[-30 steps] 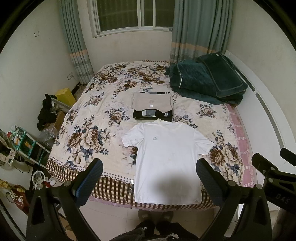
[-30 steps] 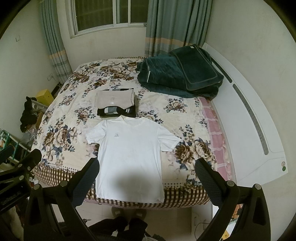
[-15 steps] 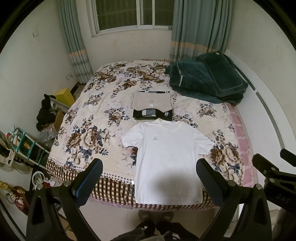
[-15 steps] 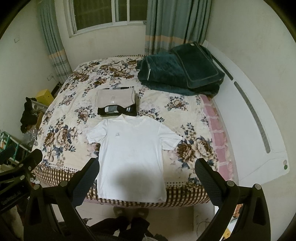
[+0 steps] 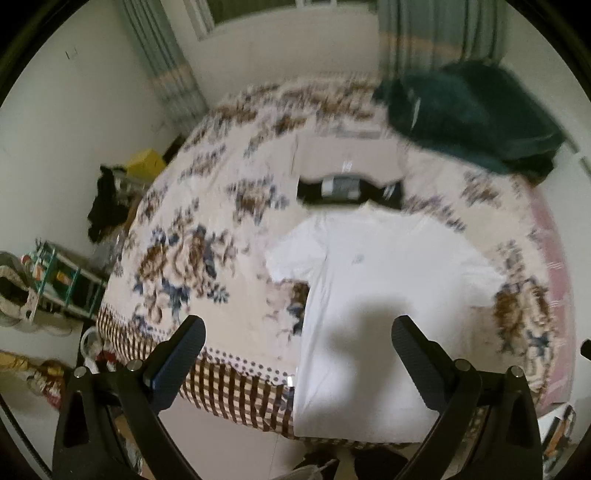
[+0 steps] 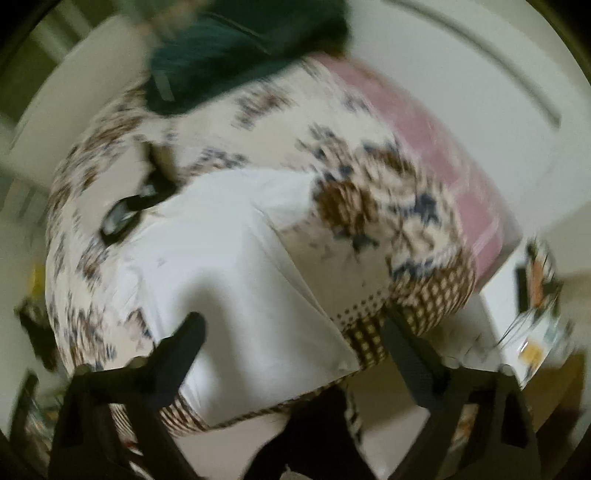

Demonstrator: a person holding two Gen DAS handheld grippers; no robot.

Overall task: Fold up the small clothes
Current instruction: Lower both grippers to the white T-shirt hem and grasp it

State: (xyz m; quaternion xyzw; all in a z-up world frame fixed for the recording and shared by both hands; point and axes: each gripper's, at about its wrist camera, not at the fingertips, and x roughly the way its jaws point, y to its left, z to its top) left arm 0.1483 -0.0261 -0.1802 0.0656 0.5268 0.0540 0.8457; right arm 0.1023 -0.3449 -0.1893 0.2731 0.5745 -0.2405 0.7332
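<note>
- Both tools have dropped closer to the bed (image 5: 177,266) since the earlier frames, and both views are now blurred.
- Left tool (image 5: 297,345): fingers spread wide, holding nothing, above the white T-shirt's (image 5: 373,295) hem at the bed's near edge.
- Right tool (image 6: 291,341): wide apart, empty, over the shirt's lower right corner.
- Folded clothes (image 5: 347,173) lie just beyond the shirt's collar.

Bedroom, white walls (image 5: 55,147). Bed (image 5: 221,229) with floral cover, checked hem. Grey-green curtains (image 5: 162,70) flank window (image 5: 258,14). Dark green quilt (image 5: 472,110) at far right of bed. Cluttered rack (image 5: 62,284) left, pale floor (image 5: 229,450). Both views motion-blurred.
</note>
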